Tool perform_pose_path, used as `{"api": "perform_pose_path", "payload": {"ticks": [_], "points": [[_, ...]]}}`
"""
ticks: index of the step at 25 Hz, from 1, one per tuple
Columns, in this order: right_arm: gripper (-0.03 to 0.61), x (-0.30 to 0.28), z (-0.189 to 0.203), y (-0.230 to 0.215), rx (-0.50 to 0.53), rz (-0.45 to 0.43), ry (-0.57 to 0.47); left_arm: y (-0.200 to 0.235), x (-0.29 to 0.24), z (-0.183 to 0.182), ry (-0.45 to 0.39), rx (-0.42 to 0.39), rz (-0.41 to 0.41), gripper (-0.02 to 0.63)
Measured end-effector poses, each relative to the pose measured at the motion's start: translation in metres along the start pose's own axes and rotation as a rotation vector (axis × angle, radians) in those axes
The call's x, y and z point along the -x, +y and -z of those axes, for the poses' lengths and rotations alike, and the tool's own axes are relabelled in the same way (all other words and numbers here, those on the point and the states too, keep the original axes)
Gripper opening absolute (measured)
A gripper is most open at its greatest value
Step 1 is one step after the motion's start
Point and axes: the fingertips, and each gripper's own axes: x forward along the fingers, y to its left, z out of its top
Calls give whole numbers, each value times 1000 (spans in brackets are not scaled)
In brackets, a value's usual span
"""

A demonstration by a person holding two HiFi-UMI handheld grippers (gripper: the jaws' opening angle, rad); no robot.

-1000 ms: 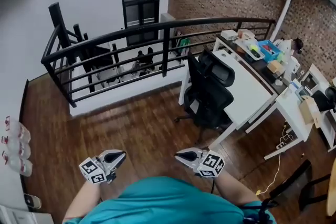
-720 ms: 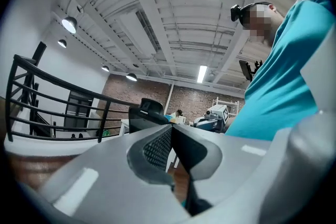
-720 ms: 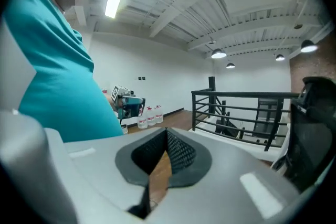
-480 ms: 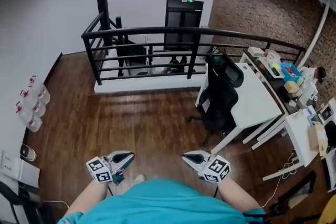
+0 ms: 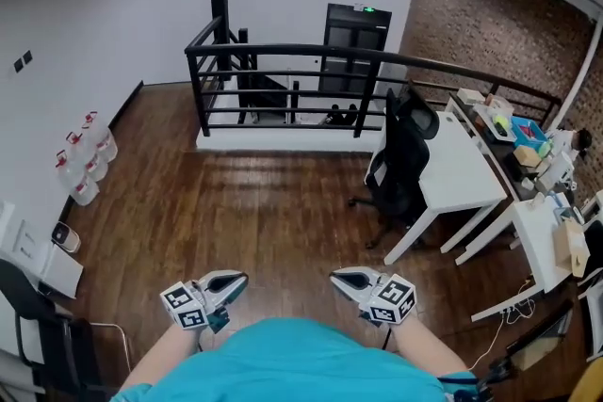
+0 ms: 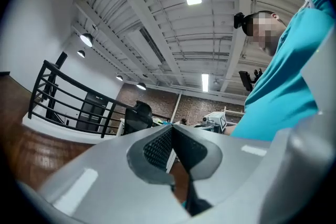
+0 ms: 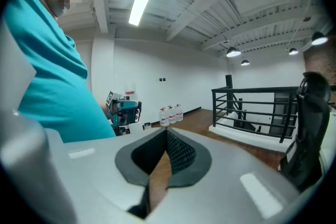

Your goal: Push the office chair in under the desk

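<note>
Office chair (image 5: 403,167) | black, high-backed, headrest | seat tucked beneath white desk (image 5: 454,167)

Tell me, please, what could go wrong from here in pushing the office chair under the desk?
1. The left gripper and right gripper are both shut, empty and far from the chair. Pushed by narrow closed tips, its back may swivel or slip aside rather than roll straight.
2. The chair's base sits close to the near leg of the desk, so a wheel may catch on it.
</note>
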Motion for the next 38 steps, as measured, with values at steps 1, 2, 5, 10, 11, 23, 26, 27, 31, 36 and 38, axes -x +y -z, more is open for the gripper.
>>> {"api": "perform_pose_path", "payload": {"ticks": [1, 2, 5, 10, 11, 23, 26, 27, 31, 36, 38], "points": [[0, 2, 0, 20, -5, 1, -7, -16, 16, -1, -1, -6, -4, 28], [0, 2, 0, 41, -11, 3, -12, -33, 32, -2, 2, -13, -6, 28], [0, 4, 1, 101, -50, 19, -20, -82, 85, -3, 17, -20, -14, 28], [0, -1, -18, 196, -157, 14, -46, -146, 175, -16, 49, 5, -55, 28], [0, 0, -23, 216, -149, 4, -35, -159, 190, -19, 48, 6, -65, 28], [0, 102, -33, 338, -79, 12, -26, -308, 211, -2, 20, -5, -58, 28], [0, 167, -27, 365, -57, 13, -34, -373, 177, 9, 34, -27, -32, 28], [0, 190, -24, 375, -51, 10, -32, -395, 167, 15, 35, -30, -28, 28], [0, 267, -1, 414, -50, -17, -10, -468, 132, 43, 8, 4, -52, 28], [0, 344, 19, 433, -86, -56, 12, -557, 77, 57, 23, 5, -40, 28], [0, 363, 19, 442, -103, -67, 6, -576, 75, 64, 39, 2, -68, 28]]}}
